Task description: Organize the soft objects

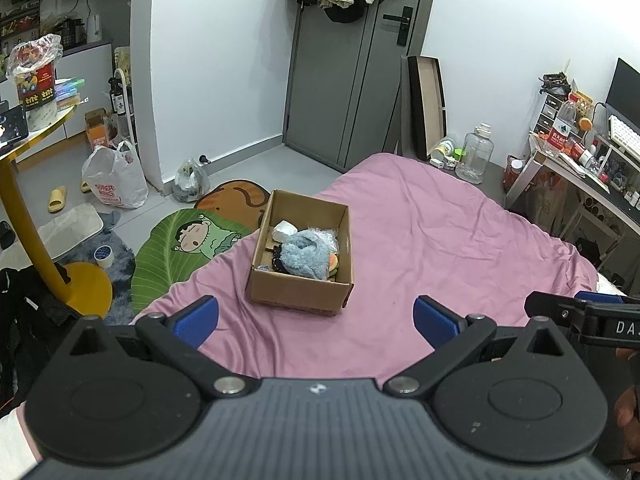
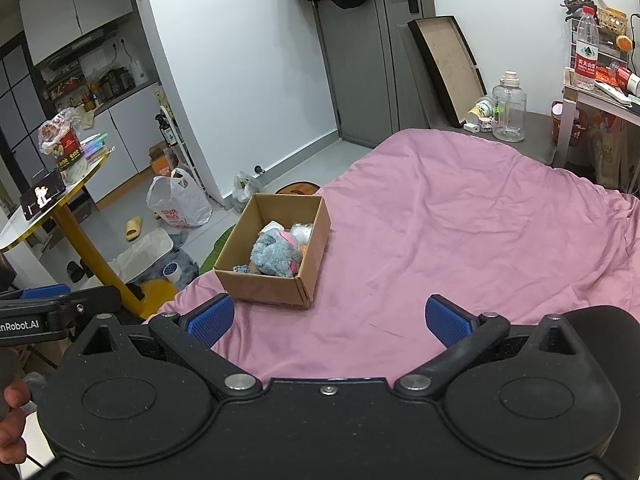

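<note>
Soft things: a fluffy blue-grey plush (image 1: 303, 254) lies heaped in the cardboard box (image 1: 298, 288) with other small items, all on the pink bedsheet (image 1: 440, 240).

Left wrist view, relation: I see the box straight ahead and far from my left gripper (image 1: 316, 320), slightly left of the midline between the fingers; its long axis runs away from me, near to far.
Left wrist view, jaws: spread wide, nothing between the blue pads (image 1: 198, 320); only bare sheet under them.
Left wrist view, materials: plush is shaggy and shapeless; a white wad (image 1: 285, 230) and crinkled clear plastic (image 1: 326, 236) sit behind it; the box is stiff, brown, open-topped.

Right wrist view, relation: from my right gripper (image 2: 328, 322) the box (image 2: 276, 284) lies ahead and to the left, turned so a corner points at me.
Right wrist view, jaws: also wide apart and empty.
Right wrist view, materials: the plush (image 2: 274, 256) shows pink patches; the sheet (image 2: 460, 232) is smooth cloth in soft folds.

Nearer hand: I judge the left, being more squarely lined up.
Loose soft things: none visible on the sheet, so I judge the sorting nearly finished.
</note>
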Motion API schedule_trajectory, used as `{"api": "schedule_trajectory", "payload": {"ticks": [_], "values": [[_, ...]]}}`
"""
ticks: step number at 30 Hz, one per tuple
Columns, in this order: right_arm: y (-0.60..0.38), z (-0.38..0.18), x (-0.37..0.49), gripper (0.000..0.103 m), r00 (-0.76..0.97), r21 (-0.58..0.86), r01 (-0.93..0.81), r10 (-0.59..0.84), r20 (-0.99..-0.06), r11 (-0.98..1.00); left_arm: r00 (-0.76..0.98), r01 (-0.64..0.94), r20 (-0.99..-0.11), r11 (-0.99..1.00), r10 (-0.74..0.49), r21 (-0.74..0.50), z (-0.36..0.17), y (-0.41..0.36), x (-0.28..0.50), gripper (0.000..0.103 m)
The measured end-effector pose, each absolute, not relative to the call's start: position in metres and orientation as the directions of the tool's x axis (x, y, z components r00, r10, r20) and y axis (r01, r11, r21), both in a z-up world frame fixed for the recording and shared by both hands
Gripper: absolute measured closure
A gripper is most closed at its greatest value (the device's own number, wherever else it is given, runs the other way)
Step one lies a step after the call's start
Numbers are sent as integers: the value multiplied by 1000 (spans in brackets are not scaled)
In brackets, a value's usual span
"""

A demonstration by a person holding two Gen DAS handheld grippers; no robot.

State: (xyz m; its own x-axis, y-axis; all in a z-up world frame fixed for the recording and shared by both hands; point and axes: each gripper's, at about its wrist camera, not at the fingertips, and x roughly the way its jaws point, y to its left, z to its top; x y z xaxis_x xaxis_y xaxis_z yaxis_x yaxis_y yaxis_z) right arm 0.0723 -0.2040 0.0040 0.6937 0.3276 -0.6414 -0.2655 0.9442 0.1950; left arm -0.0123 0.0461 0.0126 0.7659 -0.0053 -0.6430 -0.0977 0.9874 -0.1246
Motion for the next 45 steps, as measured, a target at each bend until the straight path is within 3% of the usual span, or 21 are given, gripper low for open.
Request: {"api": "schedule_trajectory", "payload": {"ticks": [45], "values": [[-196, -6, 75, 0, 680, 172, -284, 324, -658, 943, 775, -116, -631, 985, 8, -130, 9, 54, -8, 0]]}}
